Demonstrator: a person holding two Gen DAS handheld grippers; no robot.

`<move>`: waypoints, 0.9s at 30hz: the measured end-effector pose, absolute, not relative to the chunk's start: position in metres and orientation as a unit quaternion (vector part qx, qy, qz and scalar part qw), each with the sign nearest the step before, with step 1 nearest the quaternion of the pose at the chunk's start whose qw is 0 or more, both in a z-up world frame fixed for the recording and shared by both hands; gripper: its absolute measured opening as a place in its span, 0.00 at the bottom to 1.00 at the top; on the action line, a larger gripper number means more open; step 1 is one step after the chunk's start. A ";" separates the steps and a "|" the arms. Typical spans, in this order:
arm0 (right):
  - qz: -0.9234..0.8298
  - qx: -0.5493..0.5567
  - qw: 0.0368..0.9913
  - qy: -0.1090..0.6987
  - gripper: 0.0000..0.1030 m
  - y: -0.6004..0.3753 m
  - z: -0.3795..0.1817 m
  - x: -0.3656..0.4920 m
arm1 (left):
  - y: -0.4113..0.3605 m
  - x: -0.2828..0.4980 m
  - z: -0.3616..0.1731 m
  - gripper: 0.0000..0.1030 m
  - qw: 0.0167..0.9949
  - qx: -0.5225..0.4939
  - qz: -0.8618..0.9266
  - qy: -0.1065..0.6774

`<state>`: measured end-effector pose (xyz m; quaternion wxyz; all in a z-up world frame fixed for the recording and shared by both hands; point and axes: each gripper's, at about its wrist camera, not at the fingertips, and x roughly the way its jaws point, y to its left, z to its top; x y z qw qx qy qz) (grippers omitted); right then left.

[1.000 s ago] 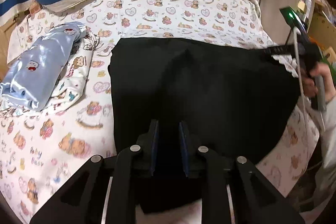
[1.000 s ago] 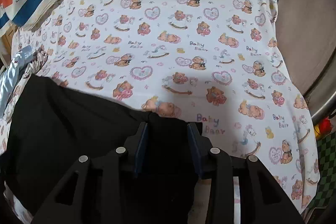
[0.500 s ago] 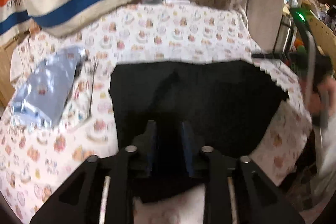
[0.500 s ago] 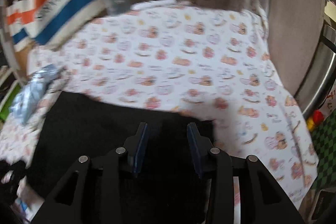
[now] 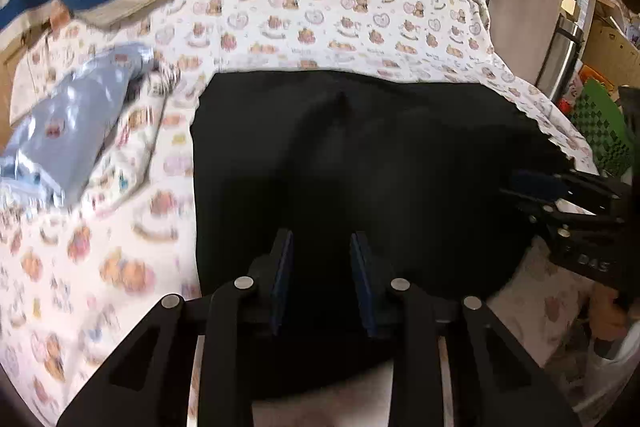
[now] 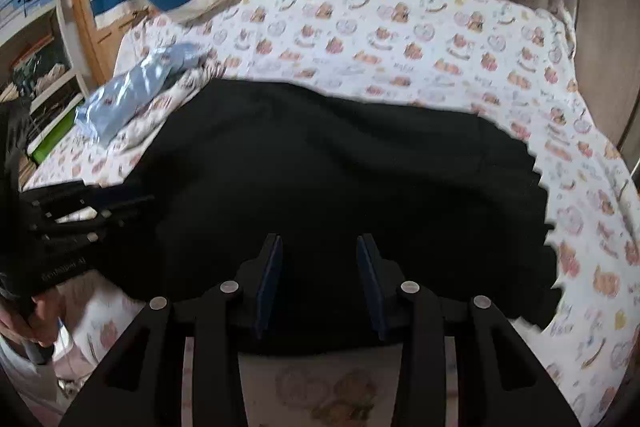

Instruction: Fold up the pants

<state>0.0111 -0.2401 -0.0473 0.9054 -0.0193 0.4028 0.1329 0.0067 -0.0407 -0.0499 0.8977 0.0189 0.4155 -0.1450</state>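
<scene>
The black pants (image 5: 360, 163) lie spread on the bear-print tabletop (image 5: 320, 19), directly ahead of and under both tools. The left tool (image 5: 322, 279) is closing with cloth between its pads; whether they grip cannot be told. The right tool (image 6: 319, 283) hovers released above the pants.

Black fingers (image 5: 282, 267), blue pads, silver screws

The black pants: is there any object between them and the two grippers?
Nothing visible. The black pants lie flat on the printed sheet, right under the left gripper and the right gripper. The folded blue garment lies off to one side, apart.
</scene>
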 end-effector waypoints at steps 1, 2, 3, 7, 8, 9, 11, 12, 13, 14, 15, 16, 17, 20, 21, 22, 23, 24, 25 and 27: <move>0.131 -0.026 0.907 0.400 0.39 -0.239 -0.048 0.007 | -0.039 0.003 -0.054 0.27 0.892 0.011 -0.153 0.425; 0.131 -0.030 0.905 0.403 0.39 -0.239 -0.049 0.003 | -0.039 -0.005 -0.056 0.28 0.898 0.013 -0.150 0.414; 0.133 -0.029 0.904 0.406 0.39 -0.240 -0.050 0.000 | -0.040 -0.011 -0.058 0.27 0.900 0.026 -0.140 0.412; 0.131 -0.038 0.905 0.404 0.40 -0.242 -0.054 -0.016 | -0.042 -0.027 -0.056 0.27 0.901 0.036 -0.137 0.410; 0.130 -0.044 0.905 0.402 0.40 -0.242 -0.053 -0.019 | -0.041 -0.030 -0.056 0.27 0.901 0.034 -0.138 0.410; 0.129 -0.051 0.906 0.401 0.40 -0.241 -0.053 -0.022 | -0.041 -0.033 -0.056 0.27 0.901 0.035 -0.138 0.409; 0.127 -0.053 0.905 0.403 0.40 -0.241 -0.052 -0.022 | -0.039 -0.036 -0.056 0.27 0.901 0.035 -0.137 0.409; 0.126 -0.050 0.904 0.406 0.40 -0.241 -0.051 -0.022 | -0.039 -0.038 -0.056 0.27 0.901 0.034 -0.137 0.410; 0.127 -0.048 0.903 0.408 0.40 -0.241 -0.050 -0.022 | -0.039 -0.040 -0.055 0.27 0.901 0.034 -0.137 0.410; 0.128 -0.046 0.902 0.409 0.40 -0.242 -0.048 -0.022 | -0.038 -0.040 -0.055 0.27 0.901 0.033 -0.138 0.411; 0.133 -0.041 0.903 0.407 0.40 -0.242 -0.045 -0.022 | -0.038 -0.039 -0.055 0.27 0.900 0.032 -0.138 0.412; 0.144 -0.032 0.904 0.401 0.41 -0.241 -0.040 -0.021 | -0.038 -0.040 -0.055 0.27 0.900 0.032 -0.138 0.412; 0.154 -0.024 0.906 0.394 0.41 -0.240 -0.037 -0.021 | -0.038 -0.040 -0.054 0.27 0.900 0.033 -0.137 0.412; 0.176 0.002 0.912 0.371 0.41 -0.230 -0.025 -0.011 | -0.040 -0.042 -0.055 0.27 0.901 0.036 -0.134 0.411; 0.182 0.008 0.912 0.368 0.41 -0.226 -0.023 -0.006 | -0.041 -0.042 -0.055 0.27 0.901 0.037 -0.134 0.410; 0.187 0.012 0.910 0.369 0.41 -0.221 -0.022 0.001 | -0.040 -0.042 -0.055 0.27 0.901 0.037 -0.134 0.410; 0.195 0.015 0.907 0.373 0.41 -0.217 -0.020 0.008 | -0.040 -0.043 -0.055 0.27 0.901 0.035 -0.134 0.411; 0.209 0.021 0.901 0.380 0.41 -0.213 -0.016 0.022 | -0.039 -0.043 -0.055 0.27 0.901 0.033 -0.134 0.412; 0.215 0.026 0.896 0.388 0.41 -0.213 -0.012 0.032 | -0.038 -0.043 -0.055 0.27 0.900 0.030 -0.135 0.413; 0.235 0.053 0.879 0.412 0.40 -0.215 0.000 0.068 | -0.037 -0.045 -0.055 0.27 0.901 0.027 -0.136 0.412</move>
